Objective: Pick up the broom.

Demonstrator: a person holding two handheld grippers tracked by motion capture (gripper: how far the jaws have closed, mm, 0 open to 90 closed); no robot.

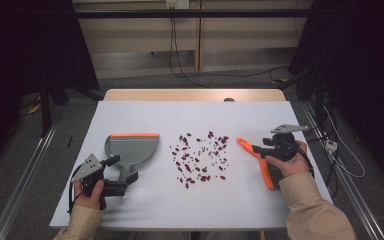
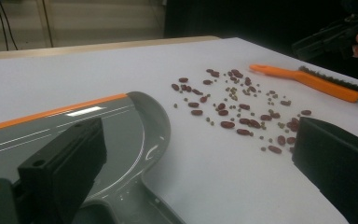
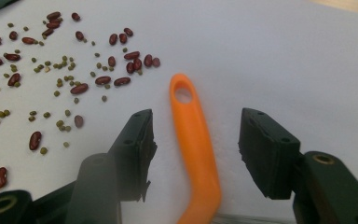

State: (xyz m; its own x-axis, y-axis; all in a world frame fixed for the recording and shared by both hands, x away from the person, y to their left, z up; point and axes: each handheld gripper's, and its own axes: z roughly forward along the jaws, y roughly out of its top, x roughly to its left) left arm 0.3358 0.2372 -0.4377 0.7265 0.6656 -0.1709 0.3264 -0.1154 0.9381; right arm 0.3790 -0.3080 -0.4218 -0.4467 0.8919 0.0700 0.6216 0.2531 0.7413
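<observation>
A grey dustpan point(image 1: 132, 147) with an orange front lip lies left of centre on the white sheet, its handle pointing toward me. My left gripper point(image 1: 121, 169) is open, its jaws wide apart on either side of that handle without pressing on it; the pan point(image 2: 98, 126) fills the lower left of the left gripper view. Red beans and small green ones point(image 1: 200, 157) are scattered in the middle. To their right lies an orange brush point(image 1: 260, 160). My right gripper point(image 3: 198, 126) is open, its jaws straddling the brush handle point(image 3: 200, 163) with a gap on each side.
The white sheet point(image 1: 145, 205) covers a wooden table whose far edge point(image 1: 195, 94) shows beyond it. Cables trail over the floor at the back and right. Dark stands flank the table on both sides.
</observation>
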